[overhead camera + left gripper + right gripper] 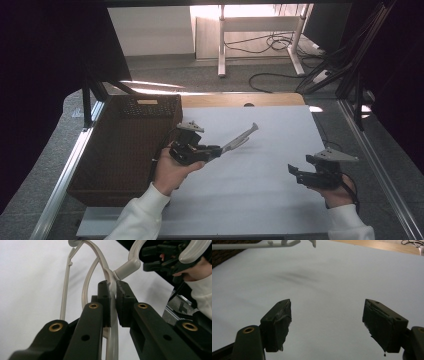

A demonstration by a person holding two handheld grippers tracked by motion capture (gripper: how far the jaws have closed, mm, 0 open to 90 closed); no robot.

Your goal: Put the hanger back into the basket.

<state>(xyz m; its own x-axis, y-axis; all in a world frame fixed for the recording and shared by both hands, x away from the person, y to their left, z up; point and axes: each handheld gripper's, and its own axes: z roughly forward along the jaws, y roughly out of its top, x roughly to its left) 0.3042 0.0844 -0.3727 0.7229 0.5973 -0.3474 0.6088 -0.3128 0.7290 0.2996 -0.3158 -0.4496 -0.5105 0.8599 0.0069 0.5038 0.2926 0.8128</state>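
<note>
- The left gripper (pixel 113 293) had its jaws clamped on a beige plastic hanger (pixel 240 138), held in the air above the white sheet (pixel 270 200).
- The right gripper (pixel 327 322) stood wide apart, empty, near the sheet's right edge.
- Hanger lifted; placing, perhaps in the wicker basket (pixel 120 150), judged outstanding.
</note>
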